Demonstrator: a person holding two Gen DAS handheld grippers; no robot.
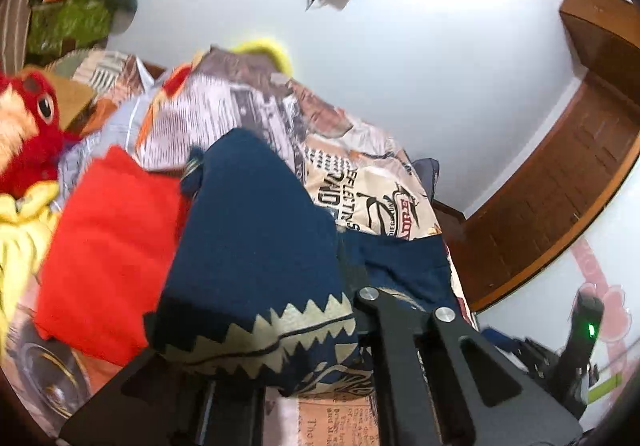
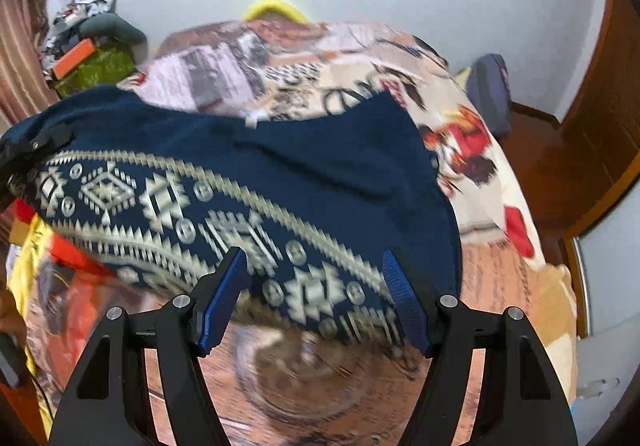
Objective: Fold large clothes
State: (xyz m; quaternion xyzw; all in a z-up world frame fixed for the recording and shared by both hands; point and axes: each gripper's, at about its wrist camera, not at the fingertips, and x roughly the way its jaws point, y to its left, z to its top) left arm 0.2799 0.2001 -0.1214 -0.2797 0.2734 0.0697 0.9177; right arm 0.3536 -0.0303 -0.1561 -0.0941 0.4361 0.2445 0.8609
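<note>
The navy garment (image 2: 248, 165) is clenched by the left gripper (image 1: 348, 310); the right gripper (image 2: 316, 294), released, should apparently take the patterned hem opposite.

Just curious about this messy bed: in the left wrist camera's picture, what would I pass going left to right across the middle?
Red plush toy → red cloth → navy patterned garment → printed bedspread → wooden door.

The printed bedspread (image 1: 372, 185) carries large letters, seemingly "FLECTIN" above "AND"; near the lower edge, small print begins "The"
</note>
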